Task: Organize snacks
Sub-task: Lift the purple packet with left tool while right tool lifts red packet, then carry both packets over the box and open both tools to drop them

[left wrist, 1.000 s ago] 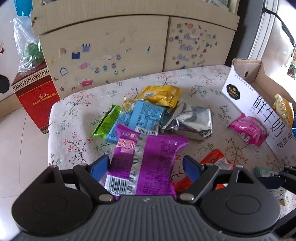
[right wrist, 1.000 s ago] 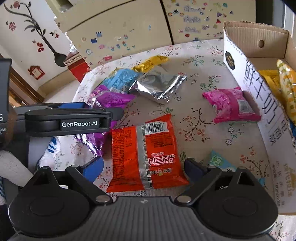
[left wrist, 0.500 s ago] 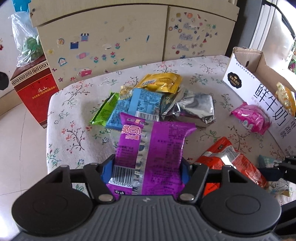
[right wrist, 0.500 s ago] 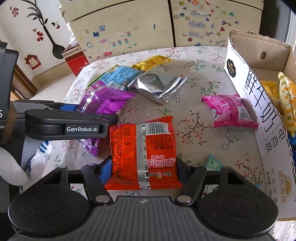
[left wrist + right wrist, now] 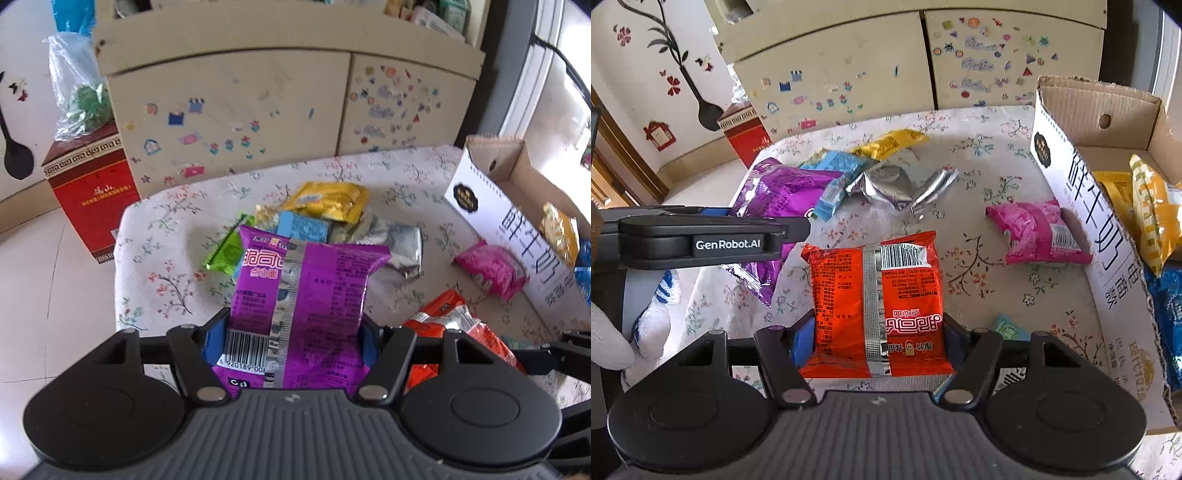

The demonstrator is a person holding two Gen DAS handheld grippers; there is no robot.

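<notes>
Both grippers gripping packets beside the box [image 5: 1071, 192]

The left gripper [image 5: 293, 332] is pinching the purple packet [image 5: 306, 288] between half-closed jaws; the right gripper [image 5: 879, 332] is squeezing the orange packet [image 5: 875, 306] likewise, left of the box, above the bench [image 5: 979, 166].

Bright packets on a flowered cloth

The cloth [image 5: 990, 173] is cream with small pink, green and blue sprigs. The purple packet [image 5: 306, 291] and the orange packet [image 5: 875, 306] each have a silver seam and a white barcode. Far off lie yellow [image 5: 328, 201], blue [image 5: 303, 227], green [image 5: 227, 253] and silver [image 5: 395, 240] packets; a pink packet [image 5: 1038, 232] lies right, beside the white box [image 5: 1082, 206] with dark lettering. The cabinet [image 5: 229, 110] is beige, dotted with coloured stickers.
</notes>
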